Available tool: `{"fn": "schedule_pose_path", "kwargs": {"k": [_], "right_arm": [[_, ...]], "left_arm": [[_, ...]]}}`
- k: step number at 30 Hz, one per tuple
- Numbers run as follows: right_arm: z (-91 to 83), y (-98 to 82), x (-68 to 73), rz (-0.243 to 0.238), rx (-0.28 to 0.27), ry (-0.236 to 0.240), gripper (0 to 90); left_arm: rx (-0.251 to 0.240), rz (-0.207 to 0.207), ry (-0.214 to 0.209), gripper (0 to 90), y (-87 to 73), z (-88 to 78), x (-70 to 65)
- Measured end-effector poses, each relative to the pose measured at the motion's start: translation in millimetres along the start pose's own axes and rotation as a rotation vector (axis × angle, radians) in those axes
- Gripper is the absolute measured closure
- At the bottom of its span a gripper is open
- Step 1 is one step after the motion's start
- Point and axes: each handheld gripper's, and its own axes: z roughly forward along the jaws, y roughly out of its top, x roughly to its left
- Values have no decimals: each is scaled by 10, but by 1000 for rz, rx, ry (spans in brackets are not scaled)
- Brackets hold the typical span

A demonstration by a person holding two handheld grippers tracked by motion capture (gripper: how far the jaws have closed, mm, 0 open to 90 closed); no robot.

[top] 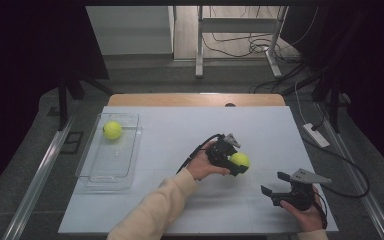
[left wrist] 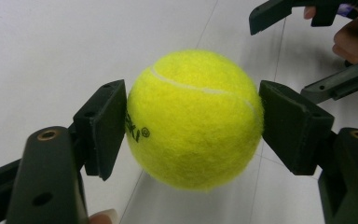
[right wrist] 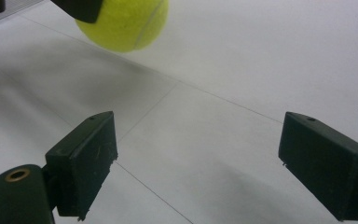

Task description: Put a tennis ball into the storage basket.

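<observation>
My left gripper (top: 236, 161) is shut on a yellow tennis ball (top: 240, 159) near the middle of the white table. In the left gripper view both black pads press the sides of the ball (left wrist: 195, 119), which hangs a little above the table. A second yellow tennis ball (top: 112, 130) lies in the far end of a clear plastic tray (top: 100, 175) at the left. My right gripper (top: 275, 183) stands open at the front right, nothing between its jaws. The right gripper view has the held ball (right wrist: 126, 21) at its top left.
The white table sheet (top: 260, 125) lies over a wooden top. Cables run from each gripper, one trailing off the right side to a power strip (top: 316, 135) on the floor. A metal frame (top: 237, 35) stands beyond the table.
</observation>
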Motion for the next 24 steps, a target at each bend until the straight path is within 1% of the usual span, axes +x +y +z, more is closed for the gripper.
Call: {"fn": "schedule_pose_path", "kwargs": {"k": [2, 10, 11, 16, 20, 24], "right_arm": [[1, 0, -2, 1, 0, -1, 118], [-2, 2, -1, 2, -1, -4, 118], [0, 2, -1, 1, -1, -4, 118], [5, 1, -3, 2, 1, -4, 118], [6, 2, -2, 0, 1, -5, 118], [15, 2, 2, -1, 2, -4, 119]], "left_arm": [[-4, 8, 7, 279, 3, -32, -12], [-16, 11, 24, 279, -2, -120, -8], [-26, 1, 24, 279, -4, -143, -4], [-39, -4, 38, 279, -22, -247, 25], [-47, -21, 44, 279, -45, -282, 29], [-49, -24, 51, 279, -75, -331, 53]]}}
